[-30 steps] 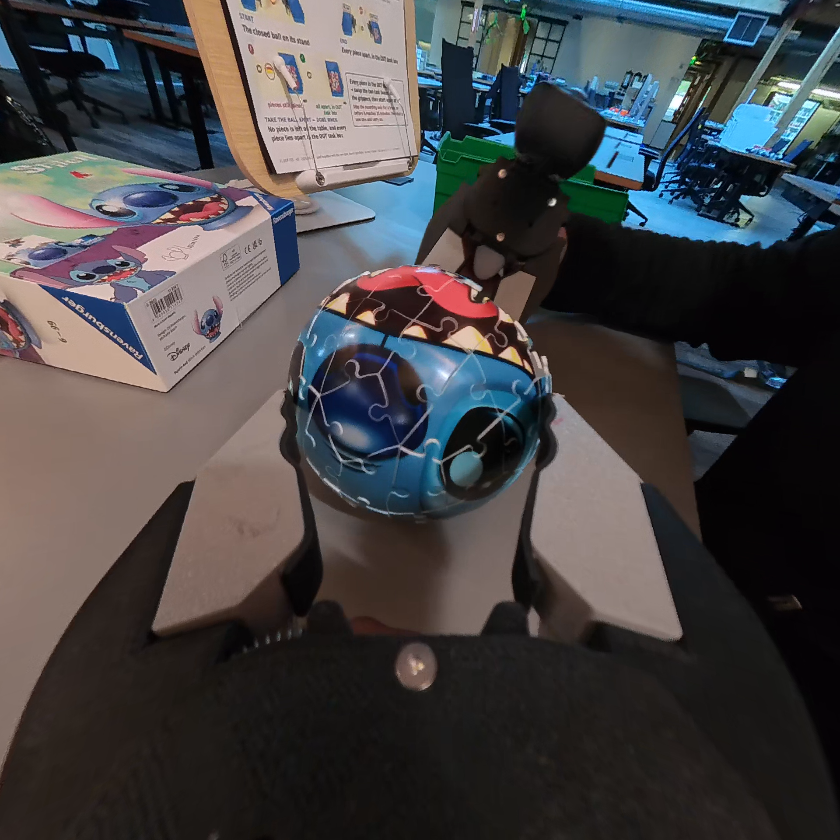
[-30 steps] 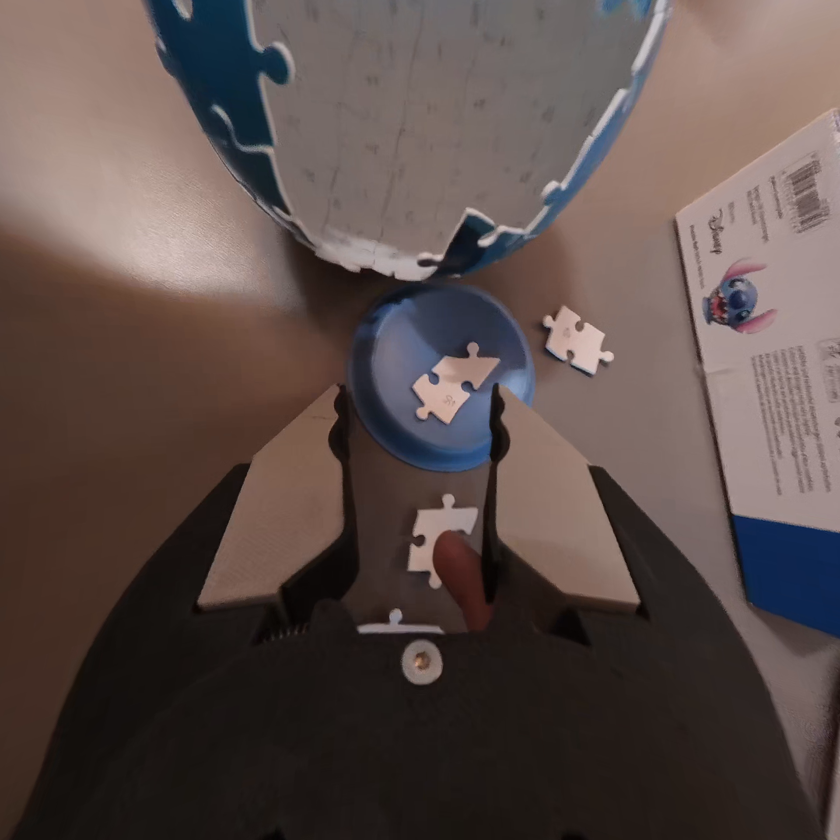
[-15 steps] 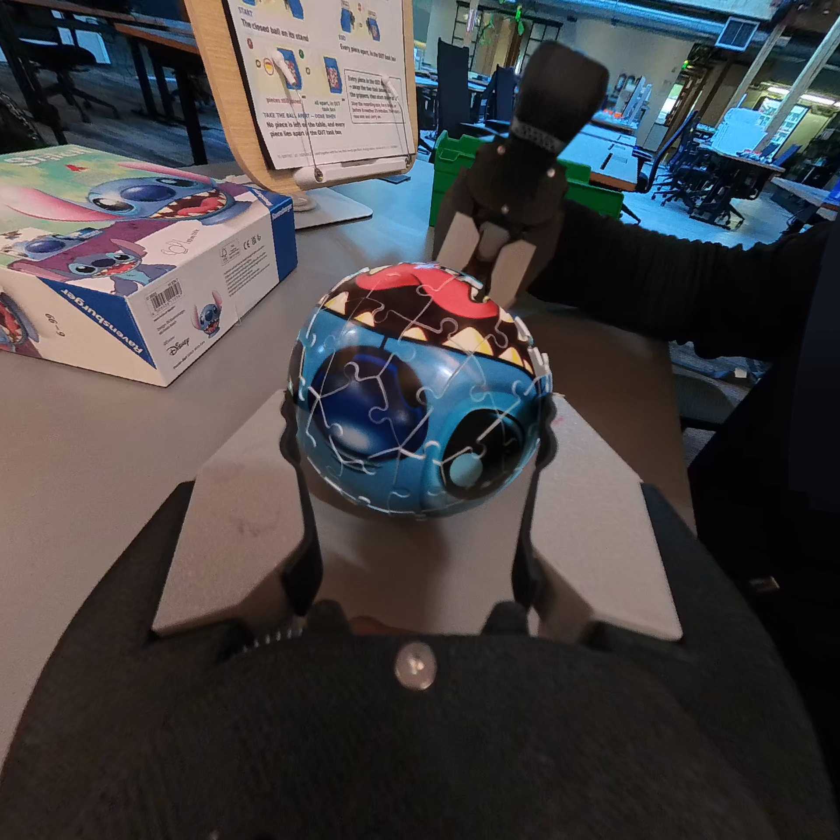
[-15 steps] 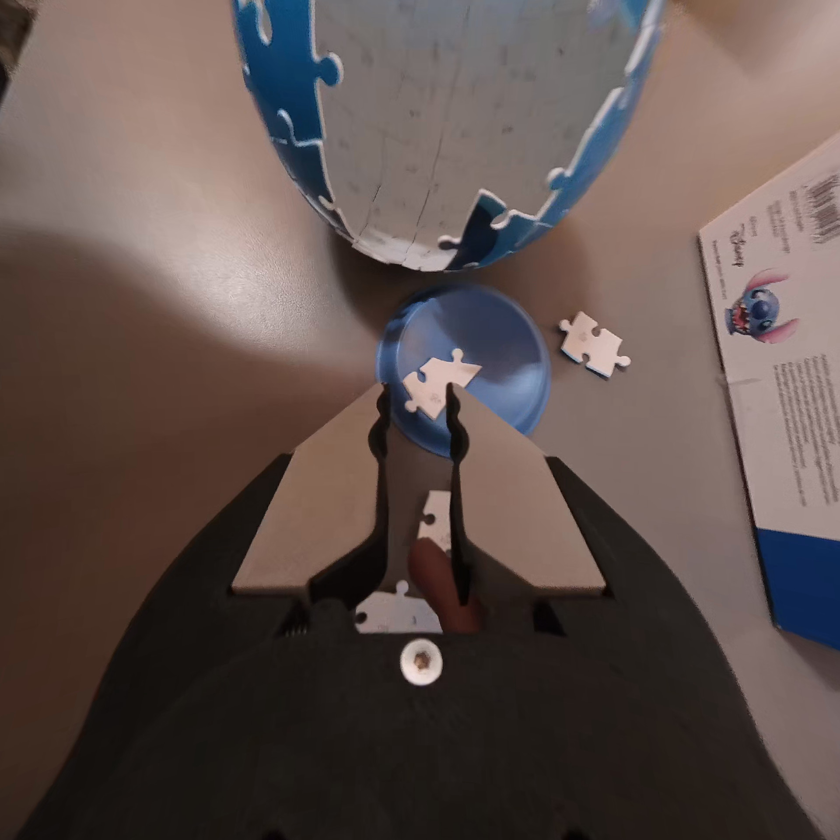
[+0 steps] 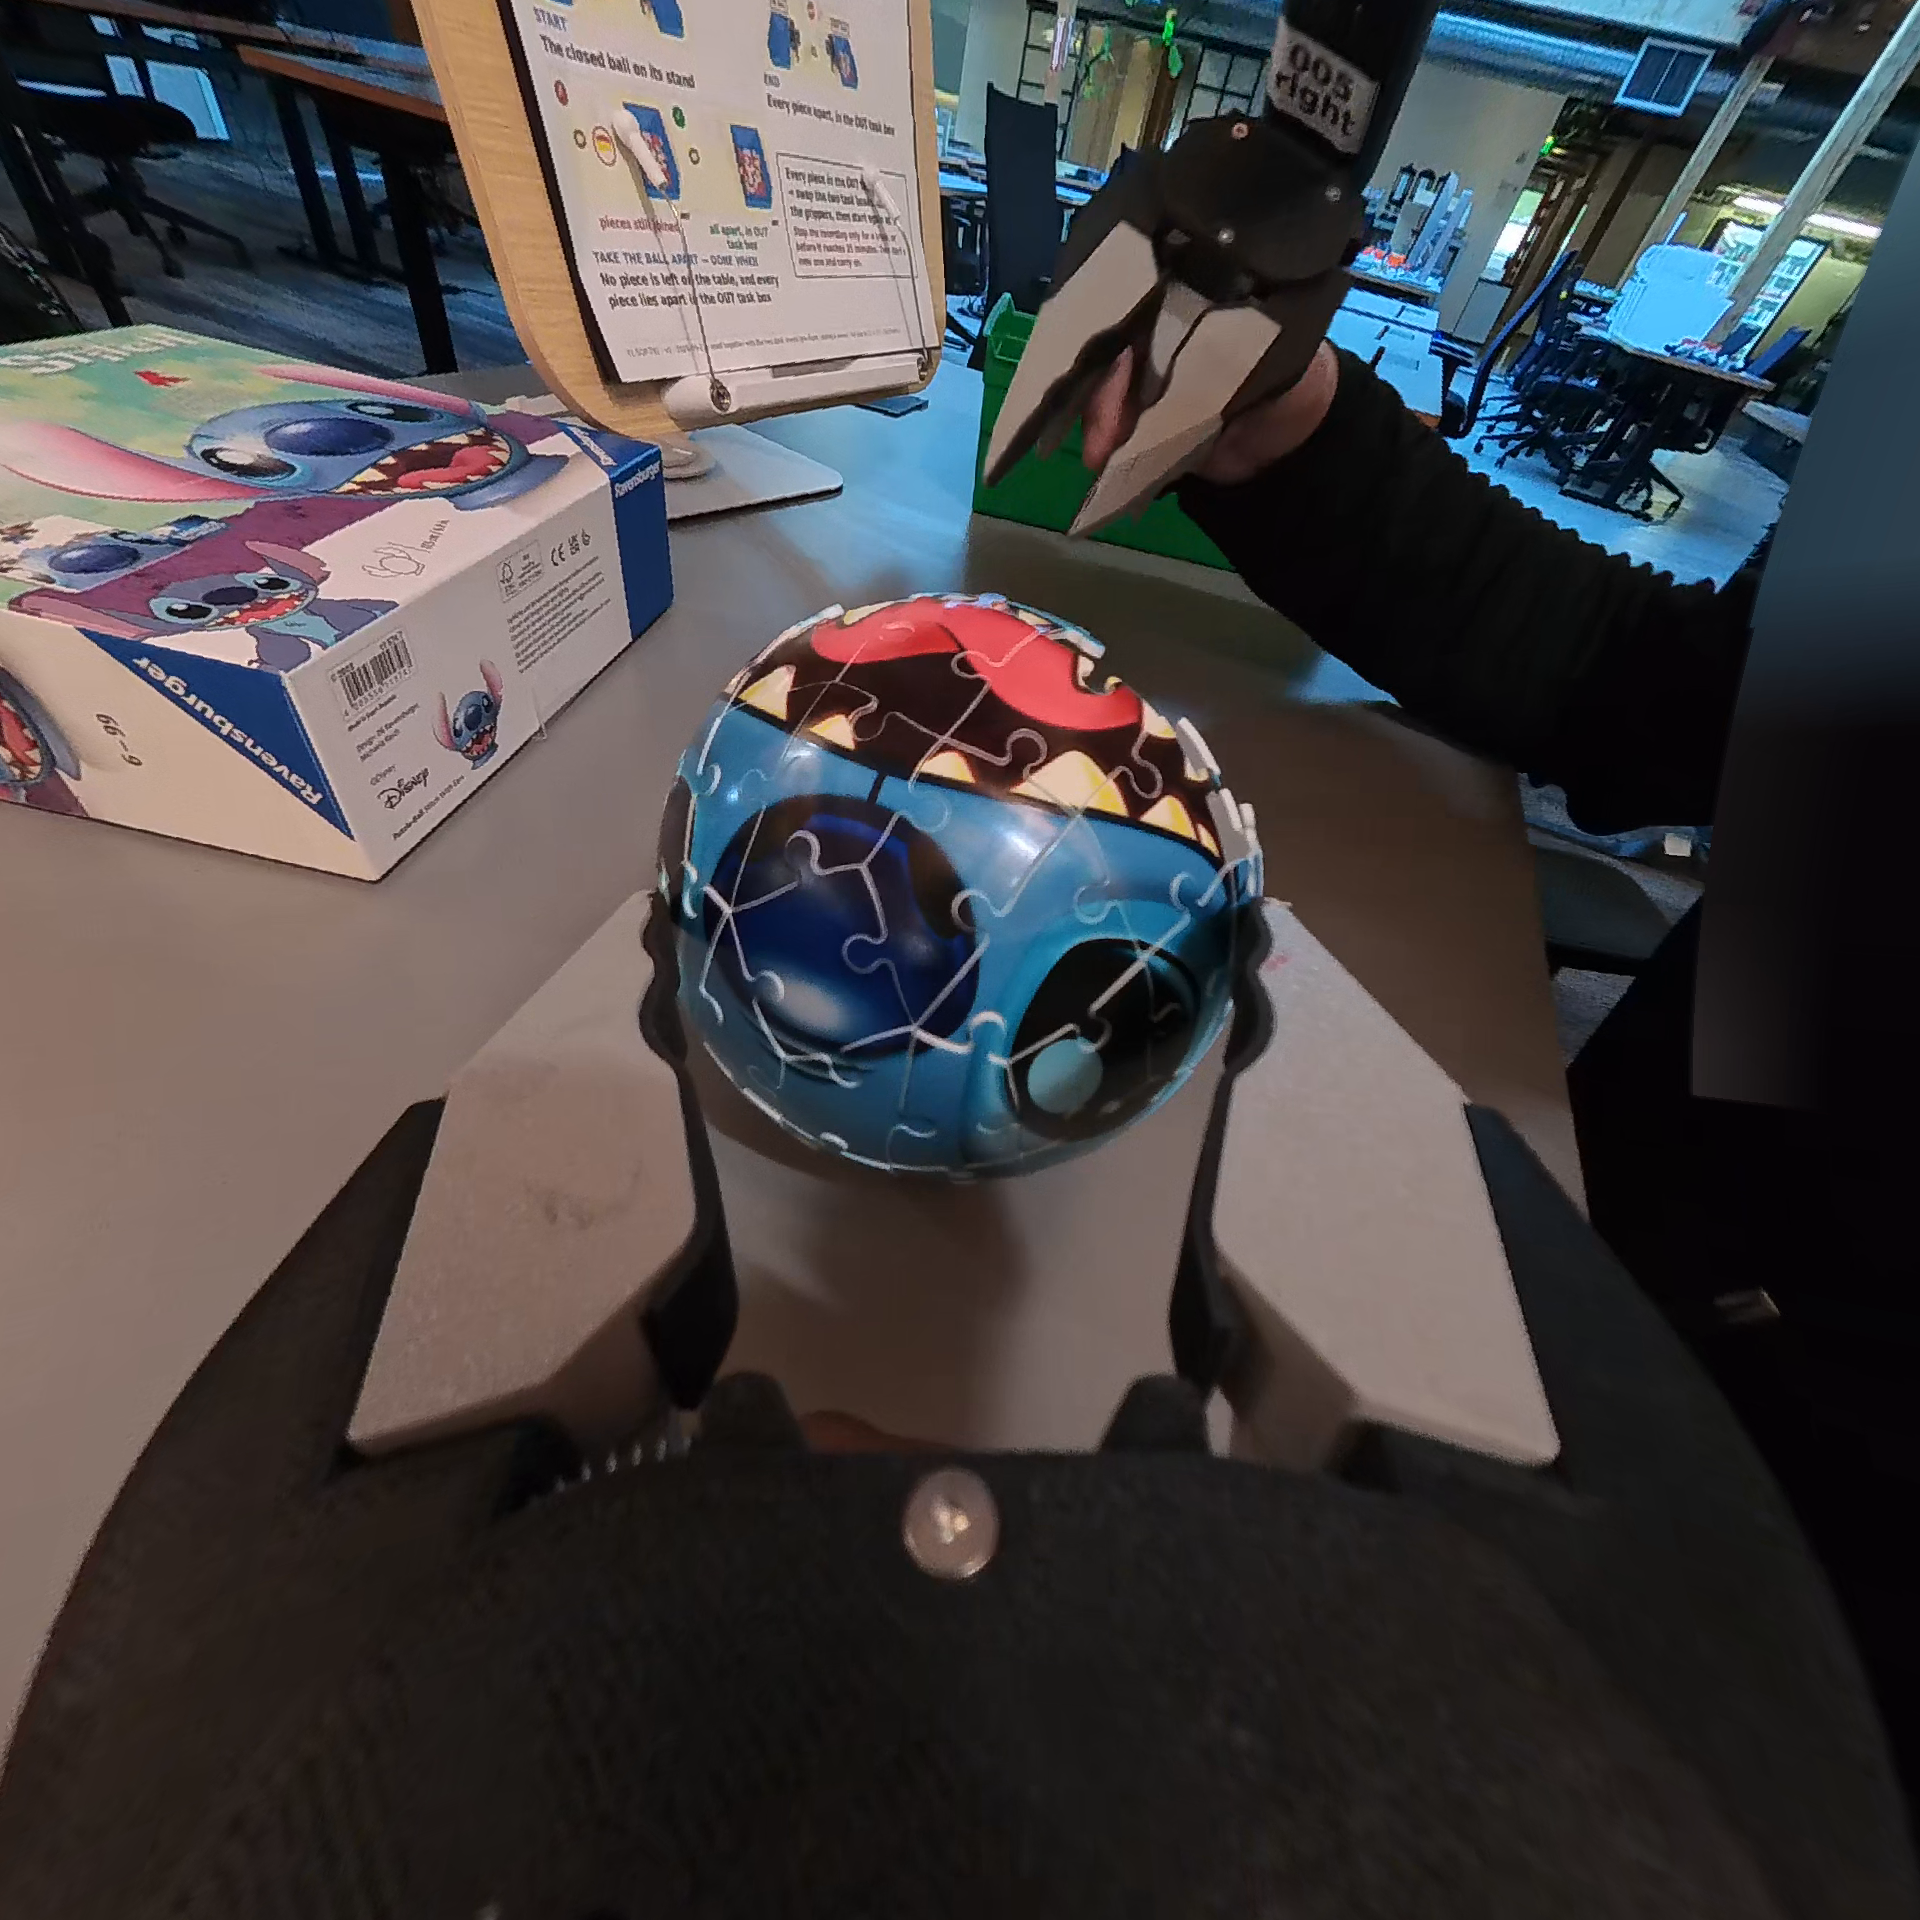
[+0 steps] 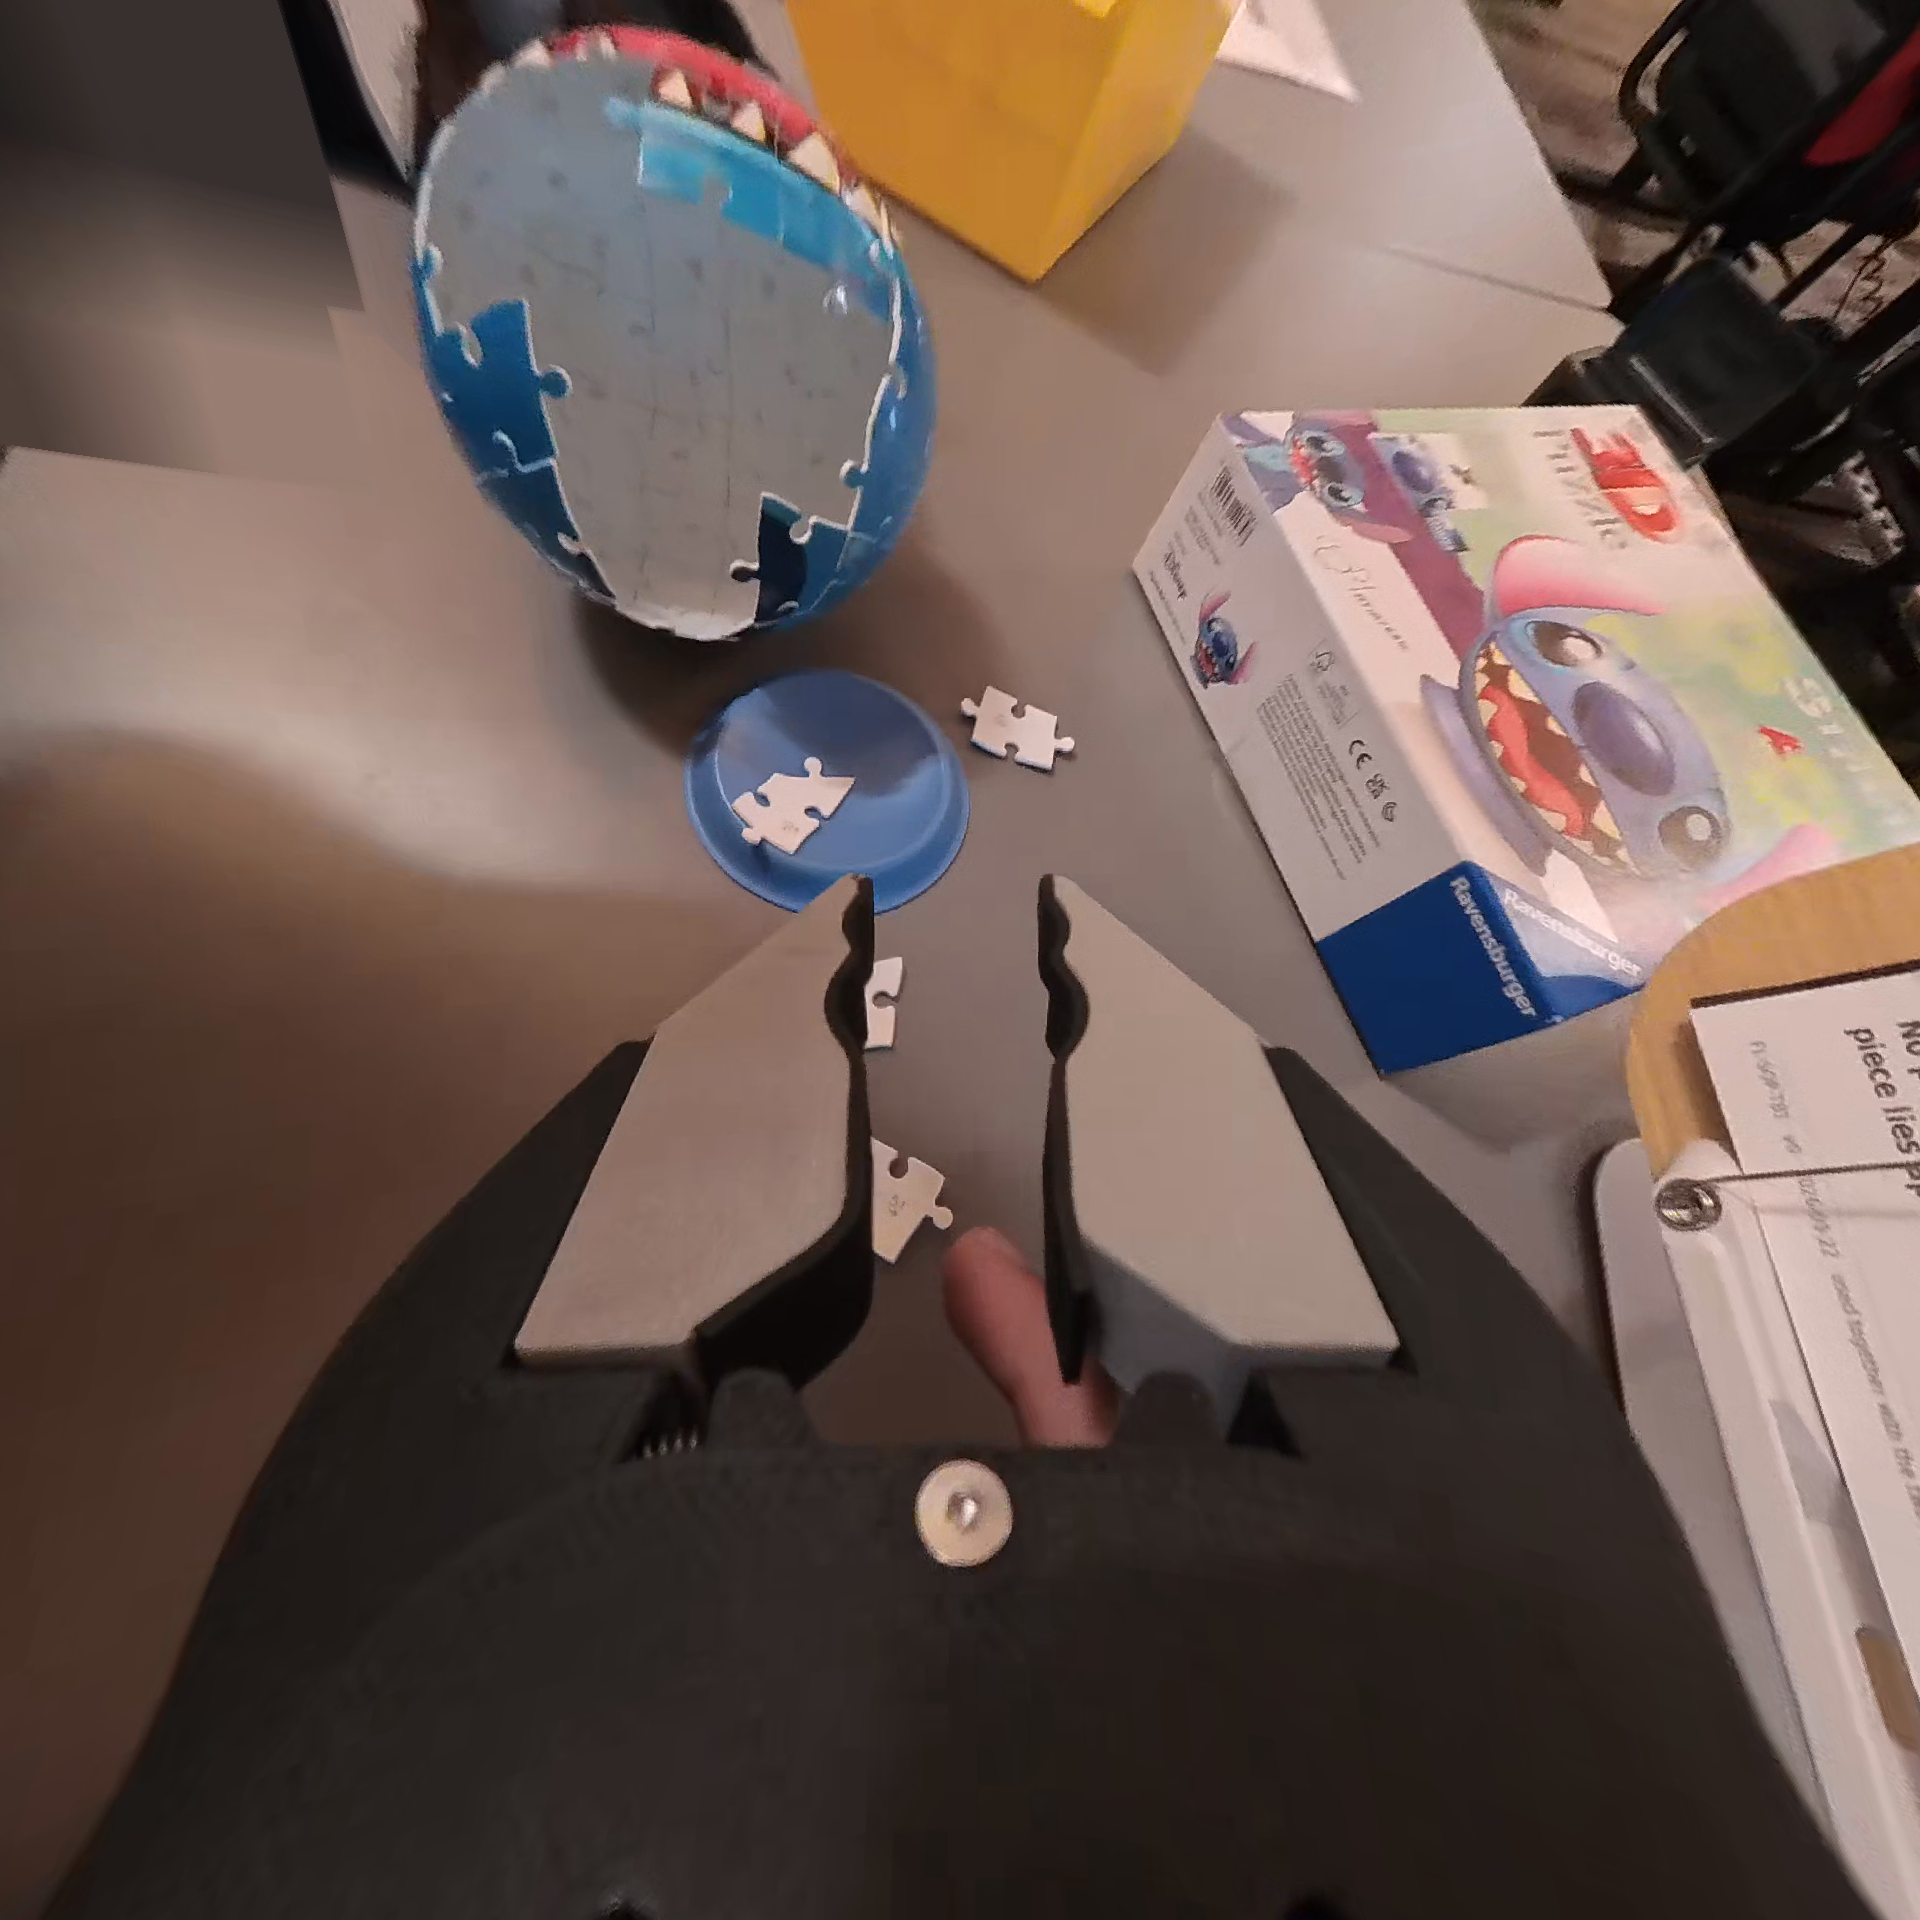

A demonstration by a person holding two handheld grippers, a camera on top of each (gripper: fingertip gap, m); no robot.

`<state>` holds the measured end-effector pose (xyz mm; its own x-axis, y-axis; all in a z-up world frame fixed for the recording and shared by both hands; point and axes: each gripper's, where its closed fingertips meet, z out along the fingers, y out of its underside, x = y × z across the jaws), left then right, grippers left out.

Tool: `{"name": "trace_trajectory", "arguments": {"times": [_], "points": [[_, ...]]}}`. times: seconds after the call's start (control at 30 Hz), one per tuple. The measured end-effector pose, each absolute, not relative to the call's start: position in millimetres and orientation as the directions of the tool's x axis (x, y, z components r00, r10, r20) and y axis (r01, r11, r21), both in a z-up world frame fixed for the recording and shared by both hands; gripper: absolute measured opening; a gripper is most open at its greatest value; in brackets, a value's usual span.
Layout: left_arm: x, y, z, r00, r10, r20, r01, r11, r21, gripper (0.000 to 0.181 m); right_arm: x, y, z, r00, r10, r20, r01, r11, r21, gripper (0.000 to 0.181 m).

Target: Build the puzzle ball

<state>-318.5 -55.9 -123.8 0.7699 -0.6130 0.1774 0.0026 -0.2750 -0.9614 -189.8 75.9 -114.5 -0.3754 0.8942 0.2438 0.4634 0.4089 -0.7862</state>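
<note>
While the left gripper (image 5: 956, 997) clamps the half-built ball (image 5: 961, 883) at its sides, just above the table (image 5: 260, 1018), the right gripper (image 6: 948, 904) hangs above the loose pieces with its jaws parted and nothing between them. From the right wrist view the ball's far side is a wide gap showing the pale inner faces of its pieces, so the shell looks well short of closed.

By my reading the step in hand is fetching the next piece. Four lie face down near the ball: one in the blue dish (image 6: 914, 831), one (image 6: 1016, 725) just beside the dish, and two nearer the right gripper, one (image 6: 885, 1000) partly hidden behind its left finger and one (image 6: 906, 1195) lower, between the fingers as the camera sees it.

The next move probably calls for lowering the right gripper onto one piece and pinching it by an edge. Flat pieces on a flat table give little to grip, so one may slide instead of lifting. It must then be turned printed side out and pressed into the rim of the gap while the left gripper steadies the ball.

A puzzle box (image 6: 1507, 665) lies closed near the dish; whether the yellow box (image 6: 997, 114) and green bin (image 5: 1018, 488) hold anything cannot be seen.
</note>
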Motion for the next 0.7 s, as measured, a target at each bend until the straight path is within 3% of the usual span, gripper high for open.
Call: {"name": "trace_trajectory", "arguments": {"times": [0.27, 0.7], "points": [[-318, -56, -124, 0.769, -0.614, 0.176, 0.001, -0.275, -0.961, 0.105, -189, 74, -119, -0.389, 0.897, 0.211, 0.466, 0.389, -0.795, 0.031], [-311, -62, -124, 0.768, -0.637, 0.065, -0.098, -0.218, -0.971, 0.105, -186, 70, -198, -0.451, 0.884, 0.127, 0.685, 0.433, -0.586, 0.032]]}}
